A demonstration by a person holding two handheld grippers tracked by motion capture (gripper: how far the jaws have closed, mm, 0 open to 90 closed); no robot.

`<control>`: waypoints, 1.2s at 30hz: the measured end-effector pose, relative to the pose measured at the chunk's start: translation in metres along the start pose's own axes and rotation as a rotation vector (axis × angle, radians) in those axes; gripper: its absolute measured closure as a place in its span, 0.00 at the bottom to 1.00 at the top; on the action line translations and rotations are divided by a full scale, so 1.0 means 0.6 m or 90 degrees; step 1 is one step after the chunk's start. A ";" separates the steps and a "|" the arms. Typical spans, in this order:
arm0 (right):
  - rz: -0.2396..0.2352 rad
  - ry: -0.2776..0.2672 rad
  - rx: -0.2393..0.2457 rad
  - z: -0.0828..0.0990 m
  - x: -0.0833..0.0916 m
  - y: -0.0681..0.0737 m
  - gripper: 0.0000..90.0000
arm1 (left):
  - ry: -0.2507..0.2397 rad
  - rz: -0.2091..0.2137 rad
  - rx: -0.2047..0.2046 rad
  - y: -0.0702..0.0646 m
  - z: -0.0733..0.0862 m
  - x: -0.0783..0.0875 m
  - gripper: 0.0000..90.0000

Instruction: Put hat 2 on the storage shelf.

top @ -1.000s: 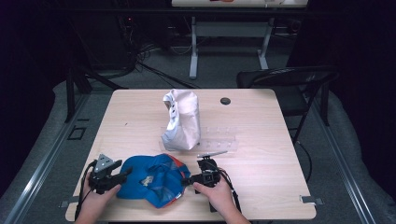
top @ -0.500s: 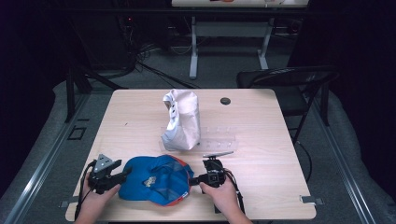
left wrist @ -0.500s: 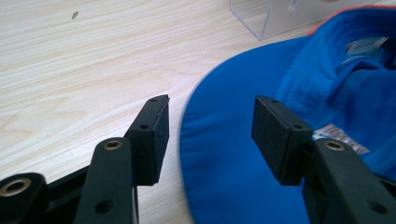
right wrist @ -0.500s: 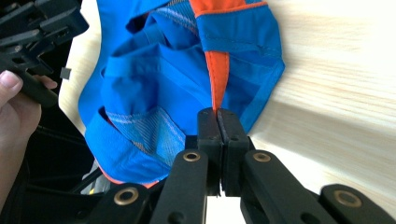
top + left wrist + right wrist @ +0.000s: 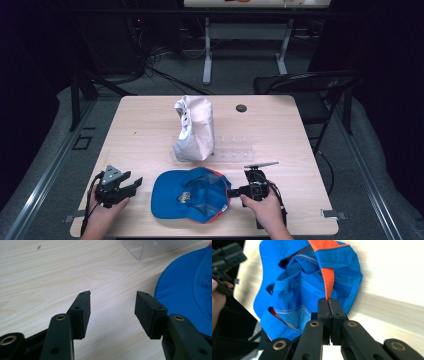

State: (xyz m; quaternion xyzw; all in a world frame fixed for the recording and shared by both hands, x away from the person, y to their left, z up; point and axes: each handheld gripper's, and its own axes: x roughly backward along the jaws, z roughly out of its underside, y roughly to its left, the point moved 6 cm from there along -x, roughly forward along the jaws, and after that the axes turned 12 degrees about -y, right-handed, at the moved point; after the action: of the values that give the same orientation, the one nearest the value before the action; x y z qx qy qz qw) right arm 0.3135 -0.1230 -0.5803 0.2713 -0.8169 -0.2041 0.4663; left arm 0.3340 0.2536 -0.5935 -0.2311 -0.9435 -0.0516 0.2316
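Note:
A blue cap [image 5: 190,195] with orange trim lies upside down near the table's front edge. Its inside faces up in the right gripper view [image 5: 299,285]. My right gripper [image 5: 231,192] is at the cap's right rim, and its jaws [image 5: 328,301] are shut on the edge where the orange strip ends. My left gripper [image 5: 136,184] rests to the left of the cap, apart from it. Its jaws [image 5: 112,307] stand open over bare wood, with the cap's brim [image 5: 185,290] off to their right.
A white cap [image 5: 194,127] stands upright mid-table against a clear plastic stand [image 5: 232,148] [image 5: 155,247]. A small black disc [image 5: 241,108] lies farther back. A dark chair [image 5: 305,85] stands beyond the table's right rear corner.
The right gripper has closed on the cap's edge and moved right, dragging the cap away from the left gripper. The left gripper has stayed in place.

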 end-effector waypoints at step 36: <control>-0.036 0.025 -0.053 0.009 0.004 -0.055 0.68 | 0.003 -0.001 0.000 0.002 0.001 -0.003 0.52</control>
State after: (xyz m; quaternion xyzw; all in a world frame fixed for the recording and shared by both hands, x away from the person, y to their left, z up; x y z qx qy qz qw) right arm 0.3162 -0.1494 -0.6008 0.2789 -0.7903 -0.2456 0.4872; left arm 0.3356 0.2542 -0.5946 -0.2300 -0.9432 -0.0527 0.2337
